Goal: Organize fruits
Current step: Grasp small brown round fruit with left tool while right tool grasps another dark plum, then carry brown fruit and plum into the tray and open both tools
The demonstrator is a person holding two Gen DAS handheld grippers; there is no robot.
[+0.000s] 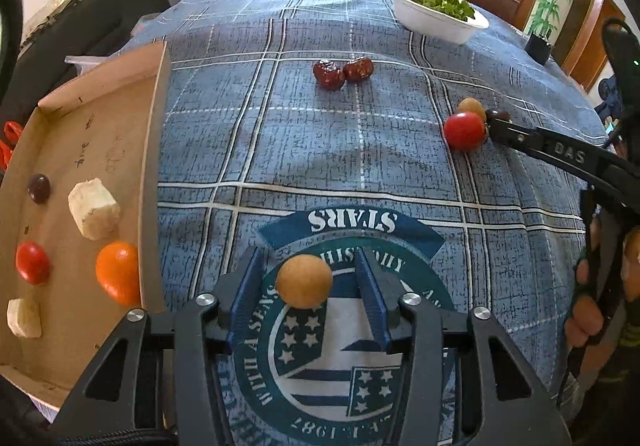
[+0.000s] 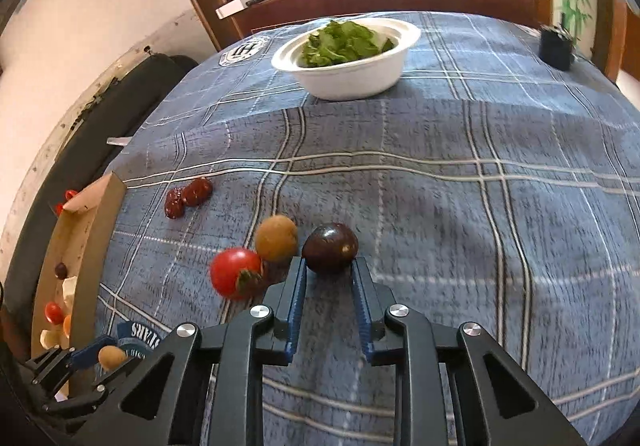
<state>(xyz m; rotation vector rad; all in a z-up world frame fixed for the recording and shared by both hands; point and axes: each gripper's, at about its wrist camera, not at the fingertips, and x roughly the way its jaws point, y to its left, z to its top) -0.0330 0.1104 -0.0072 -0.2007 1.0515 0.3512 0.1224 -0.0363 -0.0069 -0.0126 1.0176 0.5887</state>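
My left gripper (image 1: 306, 266) is shut on a tan round fruit (image 1: 304, 282), held just right of the cardboard tray (image 1: 156, 105). The tray holds a dark grape (image 1: 39, 187), a red tomato (image 1: 32, 262), an orange tomato (image 1: 118, 272) and two pale cubes (image 1: 94, 207). My right gripper (image 2: 330, 266) is open, its fingertips at either side of a dark purple tomato (image 2: 330, 247) on the cloth. Beside it lie a red tomato (image 2: 236, 273) and a tan fruit (image 2: 277, 238). Two red dates (image 1: 342, 73) lie further back.
A white bowl of green leaves (image 2: 348, 73) stands at the back of the blue plaid tablecloth. A small black pot (image 2: 555, 47) is at the far right edge. A wooden headboard and shelf run behind the table.
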